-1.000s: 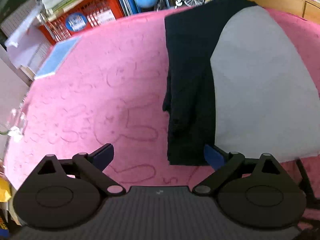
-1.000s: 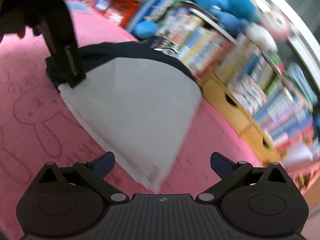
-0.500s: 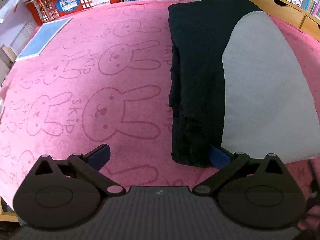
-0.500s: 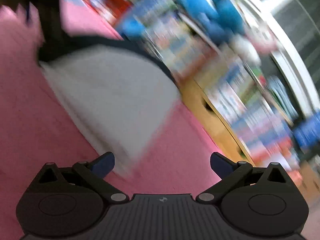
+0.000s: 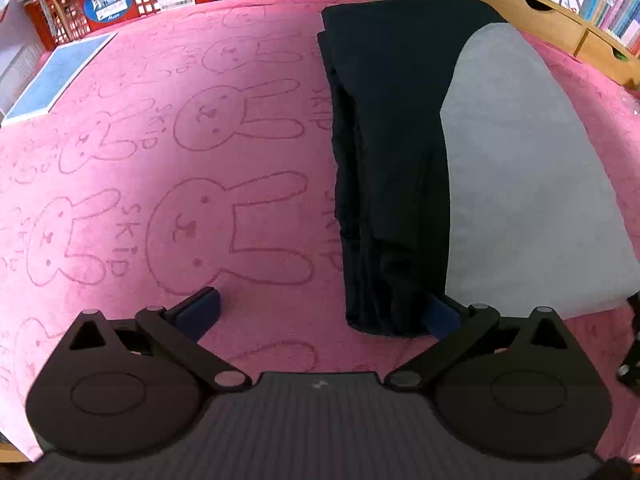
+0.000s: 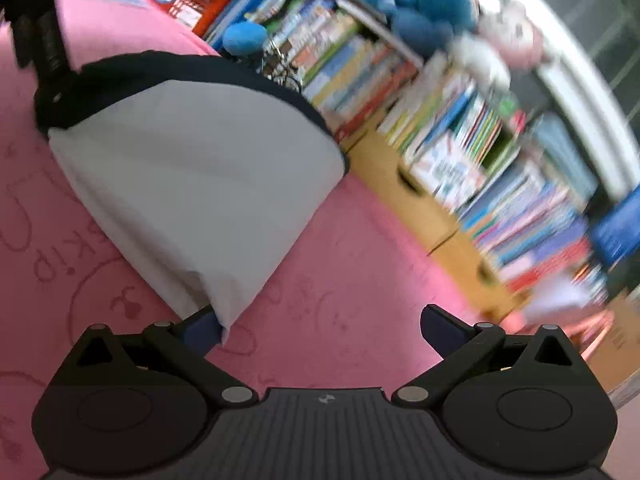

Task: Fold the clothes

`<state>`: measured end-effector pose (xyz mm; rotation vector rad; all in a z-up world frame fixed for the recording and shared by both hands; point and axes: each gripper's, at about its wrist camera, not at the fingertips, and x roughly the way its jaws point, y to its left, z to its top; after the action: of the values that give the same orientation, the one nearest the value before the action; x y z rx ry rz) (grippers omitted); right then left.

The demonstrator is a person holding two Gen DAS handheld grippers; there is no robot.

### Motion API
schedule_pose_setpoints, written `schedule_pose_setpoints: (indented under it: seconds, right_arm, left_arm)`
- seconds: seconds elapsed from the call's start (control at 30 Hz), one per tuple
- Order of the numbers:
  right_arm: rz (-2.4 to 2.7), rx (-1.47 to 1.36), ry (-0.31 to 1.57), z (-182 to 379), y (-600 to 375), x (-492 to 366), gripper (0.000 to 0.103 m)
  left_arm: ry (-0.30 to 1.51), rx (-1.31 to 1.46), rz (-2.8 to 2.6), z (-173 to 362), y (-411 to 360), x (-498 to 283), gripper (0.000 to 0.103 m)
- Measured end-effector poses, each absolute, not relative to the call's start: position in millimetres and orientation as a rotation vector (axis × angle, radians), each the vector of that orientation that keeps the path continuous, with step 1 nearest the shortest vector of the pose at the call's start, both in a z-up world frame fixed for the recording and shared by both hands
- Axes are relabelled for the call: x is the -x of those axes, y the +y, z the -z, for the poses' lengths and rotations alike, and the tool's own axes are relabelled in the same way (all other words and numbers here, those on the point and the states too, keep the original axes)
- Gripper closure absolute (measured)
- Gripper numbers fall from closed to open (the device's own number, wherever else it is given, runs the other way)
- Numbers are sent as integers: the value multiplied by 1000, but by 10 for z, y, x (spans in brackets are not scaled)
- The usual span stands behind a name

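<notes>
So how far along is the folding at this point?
Partly done, it seems: the black-and-grey garment already lies as a long narrow strip on the pink blanket. Nothing is gripped; the left gripper and right gripper are both open at its near corners. Probably left: grasping that end and folding the strip shorter.

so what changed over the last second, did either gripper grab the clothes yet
Neither has grabbed. The right gripper swung in low until the grey garment corner reached its left finger. The left gripper steadied by the black garment. Jaws stayed open; clothes unmoved.
</notes>
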<state>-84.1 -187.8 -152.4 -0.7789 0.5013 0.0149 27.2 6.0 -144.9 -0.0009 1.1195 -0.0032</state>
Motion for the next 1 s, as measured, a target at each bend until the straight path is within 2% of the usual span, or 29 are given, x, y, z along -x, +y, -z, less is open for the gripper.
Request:
schedule_pose_setpoints:
  seconds: [0.07, 0.1, 0.13, 0.17, 0.27, 0.33, 0.53, 0.67, 0.83, 0.87, 1.0]
  right_arm:
    - [-48, 778, 482, 1547, -1773, 825, 0]
    - [-63, 789, 466, 1562, -1711, 802, 0]
    - [-76, 812, 444, 1579, -1641, 764, 0]
    - [-80, 836, 422, 1595, -1579, 726, 0]
    - [-51, 848, 392, 1652, -1536, 614, 0]
    - [-31, 819, 388, 1662, -1561, 559, 0]
    - [27, 792, 361, 1704, -1580, 550, 0]
    - [94, 657, 460, 1679, -1790, 508, 3]
    - [159, 491, 535, 1636, -2058, 661, 4]
    - [166, 483, 541, 1630, -2056, 704, 4]
    - [170, 357, 610, 1551, -2206, 874, 4]
  left_arm:
    - [1147, -27, -9, 1407, 29, -314, 4]
    - [1154, -42, -5, 1321, 7, -332, 12]
    - [1129, -44, 27, 1178, -26, -335, 27]
    - [1080, -54, 75, 1021, -78, -350, 27]
    - [930, -146, 213, 650, -413, -479, 18]
    - [865, -207, 279, 602, -748, -653, 18]
    - [921, -314, 360, 1156, -1492, -1168, 21]
    - [892, -424, 344, 1380, -1487, -1061, 8]
    - [904, -412, 372, 1396, -1367, -1052, 4]
    - [909, -412, 364, 1398, -1371, -1076, 0]
    - [908, -389, 371, 1407, -1328, -1104, 0]
